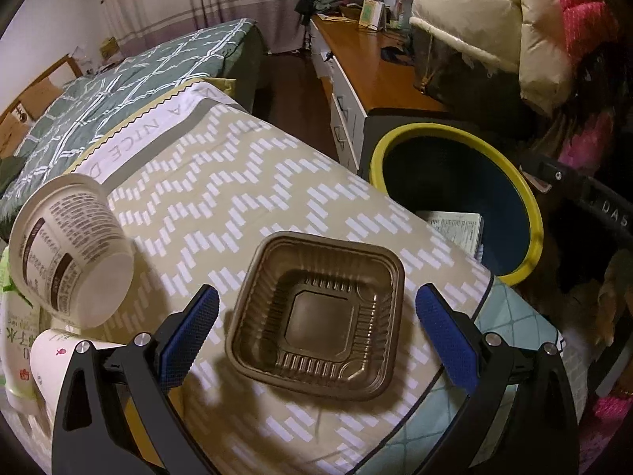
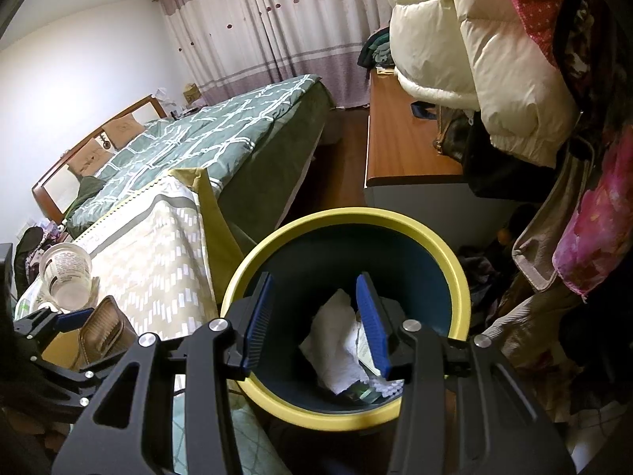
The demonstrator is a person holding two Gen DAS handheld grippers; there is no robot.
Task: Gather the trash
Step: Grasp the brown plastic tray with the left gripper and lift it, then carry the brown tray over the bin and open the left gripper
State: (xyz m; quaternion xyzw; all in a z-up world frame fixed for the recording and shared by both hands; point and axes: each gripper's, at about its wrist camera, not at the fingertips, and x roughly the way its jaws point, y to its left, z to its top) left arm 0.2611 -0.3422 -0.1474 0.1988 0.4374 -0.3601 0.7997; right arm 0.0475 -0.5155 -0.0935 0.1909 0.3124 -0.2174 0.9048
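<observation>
A brown plastic food tray [image 1: 316,316] lies on the patterned tablecloth [image 1: 237,182]. My left gripper [image 1: 316,304] is open, its blue fingers on either side of the tray, not touching it. A white paper cup [image 1: 67,253] lies tipped at the left, over another white cup [image 1: 51,360]. A yellow-rimmed dark bin [image 1: 455,194] stands beyond the table's right edge. In the right wrist view my right gripper [image 2: 314,297] is open and empty above the bin [image 2: 348,233], which holds white crumpled paper [image 2: 336,340]. The tray [image 2: 107,328] and the left gripper [image 2: 51,320] show at the left.
A bed with a green quilt [image 1: 130,79] lies behind the table. A wooden dresser [image 1: 372,67] with clothes stands at the back right. Hanging jackets [image 2: 474,51] crowd the right side. A green-labelled bottle [image 1: 12,328] lies at the far left.
</observation>
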